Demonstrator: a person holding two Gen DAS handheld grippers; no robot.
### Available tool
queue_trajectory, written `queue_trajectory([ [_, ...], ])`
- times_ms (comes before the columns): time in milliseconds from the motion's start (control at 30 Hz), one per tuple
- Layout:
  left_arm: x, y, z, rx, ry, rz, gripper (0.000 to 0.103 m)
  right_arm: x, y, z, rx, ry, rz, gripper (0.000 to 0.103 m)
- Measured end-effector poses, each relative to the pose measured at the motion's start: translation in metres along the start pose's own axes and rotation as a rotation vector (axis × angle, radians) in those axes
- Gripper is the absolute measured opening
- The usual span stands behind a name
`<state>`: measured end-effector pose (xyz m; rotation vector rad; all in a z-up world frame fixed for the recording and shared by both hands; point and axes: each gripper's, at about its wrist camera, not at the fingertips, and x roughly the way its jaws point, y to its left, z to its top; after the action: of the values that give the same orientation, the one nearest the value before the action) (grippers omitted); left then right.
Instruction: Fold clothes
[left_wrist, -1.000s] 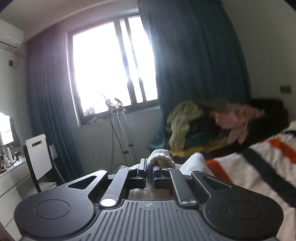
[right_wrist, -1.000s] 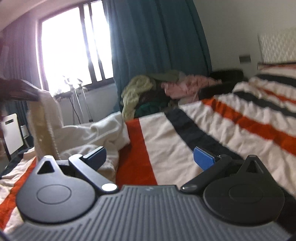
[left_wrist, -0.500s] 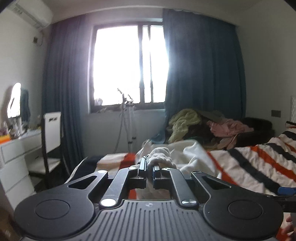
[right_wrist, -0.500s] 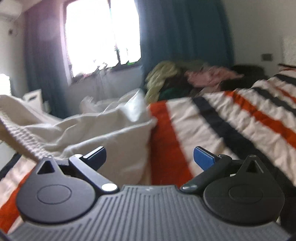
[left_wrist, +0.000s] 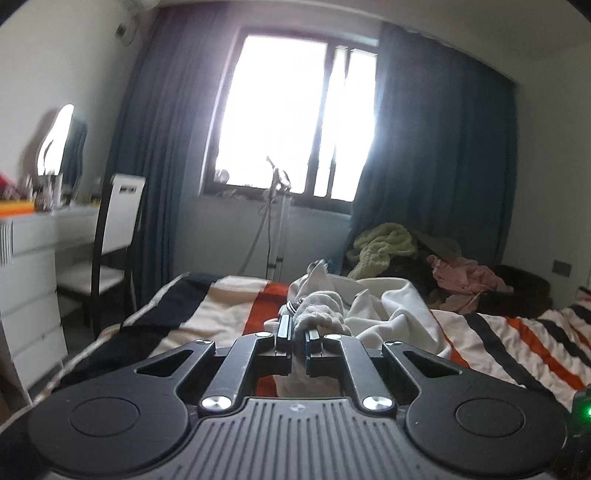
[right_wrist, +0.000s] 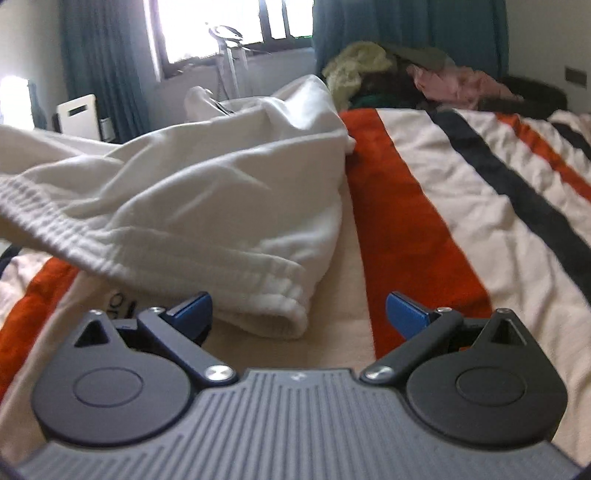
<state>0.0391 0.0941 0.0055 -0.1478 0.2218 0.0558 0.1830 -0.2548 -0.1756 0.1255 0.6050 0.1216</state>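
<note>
1. bedroom with a bright window (left_wrist: 295, 114) and dark blue curtains (left_wrist: 436, 155); all the handling goes on over a bed under a striped blanket (right_wrist: 461, 192) of cream, orange and black bands.
2. left claw (left_wrist: 297, 334) has its jaws drawn narrow on a bunched ribbed edge of the cream-white knit garment (left_wrist: 388, 317), and holds that edge clear of the bed.
3. right claw (right_wrist: 297, 310) stands wide with nothing between its blue tips, low over the blanket, just in front of the garment's ribbed hem (right_wrist: 266, 314).
4. outward from the claws, the garment (right_wrist: 192, 192) lies crumpled on the blanket's left part in the right wrist view, one ribbed edge running off toward the left where it rises.
5. handling, as a judgement: soft, light cloth that sags and bunches, with no stiffness to keep a shape; it should not slip much on the fuzzy blanket. the ribbed hem and its corner are thicker, so they look the best hold for the free claw.
6. it is neither flat nor in a neat fold now.
7. beyond the bed a heap of yellow-green, dark and pink clothes (left_wrist: 424, 258) lies by the curtain; a white chair (left_wrist: 118, 229) and white dresser (left_wrist: 29, 266) stand to the left.
</note>
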Motion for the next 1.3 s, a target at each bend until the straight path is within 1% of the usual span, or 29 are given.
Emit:
queue_trajectory([
  [67,0.009,0.009,0.003,-0.030,0.010,0.021,0.006,0.005,-0.001,0.000,0.002,0.006,0.015,0.102],
  [167,0.020,0.020,0.007,-0.083,0.028,0.049,0.006,0.006,0.004,0.001,-0.019,0.020,0.066,0.102],
  [233,0.025,0.024,0.009,-0.104,0.042,0.070,0.006,0.001,0.010,-0.002,-0.039,0.012,0.103,0.102],
  [300,0.030,0.027,0.008,-0.100,0.059,0.099,0.006,-0.002,0.013,-0.007,-0.060,-0.003,0.091,0.102],
  [333,0.032,0.029,0.007,-0.102,0.071,0.111,0.006,0.000,0.013,-0.008,-0.066,0.005,0.076,0.102],
  [400,0.036,0.031,0.005,-0.114,0.096,0.125,0.006,0.006,0.003,-0.008,-0.014,0.020,0.037,0.102],
  [467,0.038,0.033,0.003,-0.120,0.106,0.135,0.006,0.008,-0.008,-0.005,0.050,0.018,0.026,0.102],
  [500,0.039,0.033,0.002,-0.121,0.109,0.140,0.006,0.008,-0.013,-0.003,0.074,0.007,0.020,0.099],
  [533,0.040,0.033,0.002,-0.119,0.111,0.144,0.006,0.007,-0.016,0.000,0.083,-0.018,0.006,0.090],
  [600,0.041,0.031,-0.001,-0.123,0.115,0.140,0.006,0.003,-0.021,0.007,0.087,-0.082,-0.030,0.087],
  [633,0.041,0.030,-0.002,-0.127,0.119,0.137,0.006,0.002,-0.025,0.011,0.108,-0.100,-0.026,0.081],
  [700,0.041,0.027,-0.006,-0.126,0.121,0.130,0.006,0.004,-0.030,0.015,0.140,-0.100,0.017,0.069],
  [767,0.040,0.022,-0.009,-0.106,0.120,0.128,0.006,0.008,-0.025,0.015,0.109,-0.066,0.042,0.051],
  [800,0.039,0.019,-0.011,-0.094,0.121,0.128,0.006,0.010,-0.019,0.013,0.070,-0.049,0.047,0.032],
  [833,0.039,0.017,-0.012,-0.079,0.121,0.129,0.006,0.010,-0.012,0.011,0.031,-0.040,0.048,0.024],
  [867,0.038,0.014,-0.015,-0.053,0.111,0.132,0.007,0.006,-0.006,0.011,-0.001,-0.048,0.041,0.014],
  [900,0.038,0.012,-0.017,-0.030,0.106,0.137,0.007,-0.001,-0.002,0.012,-0.017,-0.073,0.038,0.011],
  [967,0.040,0.010,-0.020,-0.003,0.112,0.148,0.007,-0.018,0.000,0.018,-0.026,-0.146,0.037,0.010],
  [1067,0.043,0.017,-0.023,-0.076,0.160,0.125,0.007,-0.052,-0.002,0.029,-0.006,-0.259,0.033,0.010],
  [1133,0.039,0.019,-0.025,-0.112,0.200,0.096,0.007,-0.076,-0.008,0.034,0.029,-0.303,0.039,0.010],
  [1233,0.033,0.022,-0.029,-0.166,0.260,0.053,0.007,-0.104,-0.016,0.029,0.051,-0.314,0.027,0.010],
  [1300,0.029,0.024,-0.032,-0.203,0.299,0.025,0.007,-0.110,-0.019,0.022,0.039,-0.257,0.008,0.010],
])
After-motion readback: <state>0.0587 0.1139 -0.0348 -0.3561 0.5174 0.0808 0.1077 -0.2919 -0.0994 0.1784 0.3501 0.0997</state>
